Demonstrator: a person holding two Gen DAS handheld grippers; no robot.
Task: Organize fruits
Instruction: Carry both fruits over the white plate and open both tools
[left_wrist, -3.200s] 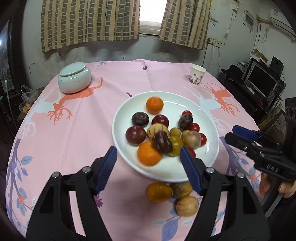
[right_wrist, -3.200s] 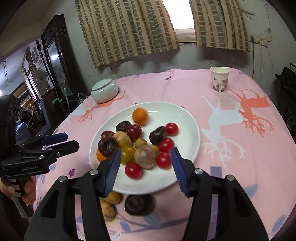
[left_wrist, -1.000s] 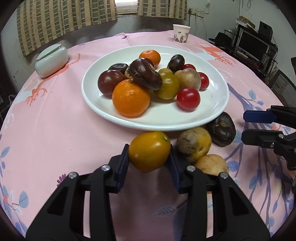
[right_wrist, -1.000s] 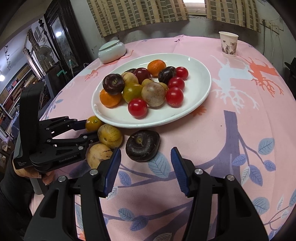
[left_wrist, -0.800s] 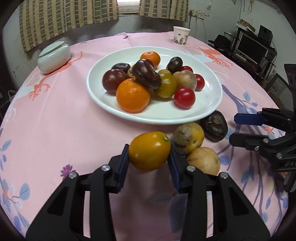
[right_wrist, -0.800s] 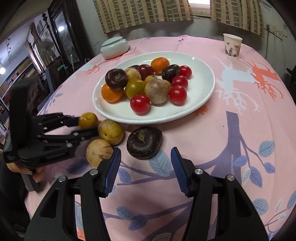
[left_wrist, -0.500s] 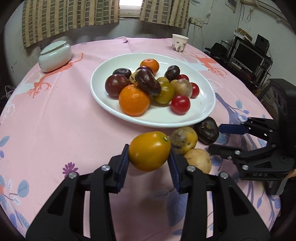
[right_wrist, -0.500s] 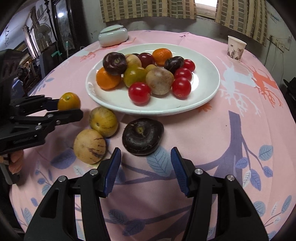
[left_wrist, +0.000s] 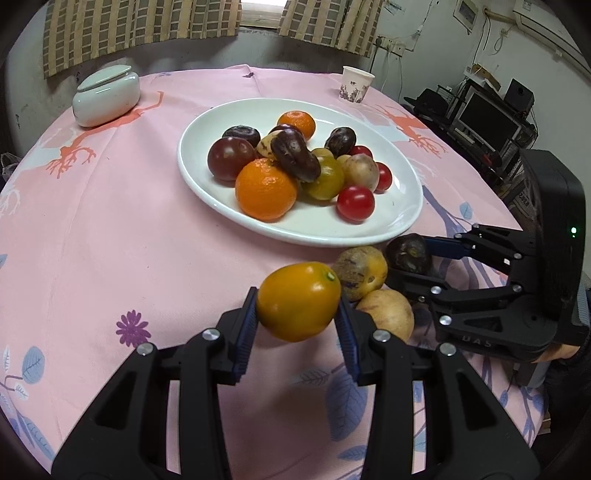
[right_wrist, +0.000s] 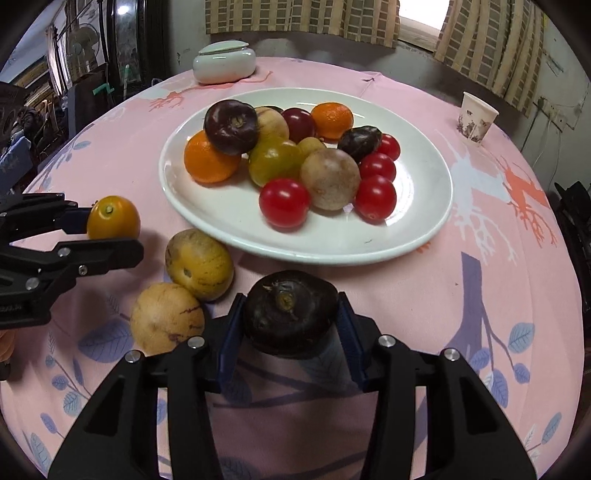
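A white plate (left_wrist: 295, 236) (right_wrist: 332, 254) piled with oranges, red tomatoes and dark fruits sits mid-table. My left gripper (left_wrist: 297, 301) (right_wrist: 110, 236) is shut on a yellow-orange fruit (left_wrist: 299, 299) (right_wrist: 112, 218), held just above the cloth near the plate's front rim. My right gripper (right_wrist: 291, 302) (left_wrist: 410, 258) has its jaws closing on a dark purple fruit (right_wrist: 290, 310) (left_wrist: 408, 253) that lies on the cloth, and both pads touch its sides. Two yellow-brown speckled fruits (right_wrist: 199, 264) (right_wrist: 168, 317) lie on the cloth between the grippers.
A pale lidded ceramic jar (left_wrist: 107, 94) (right_wrist: 224, 61) stands at the back left and a paper cup (left_wrist: 356, 84) (right_wrist: 476, 122) at the back right. The round pink tablecloth drops off at the near edge. A monitor and shelves (left_wrist: 487, 122) stand past the table's right side.
My right gripper has come forward over the dark purple fruit and narrowed its jaws onto it. The left gripper, still holding the yellow-orange fruit, has risen slightly and drawn back from the plate.
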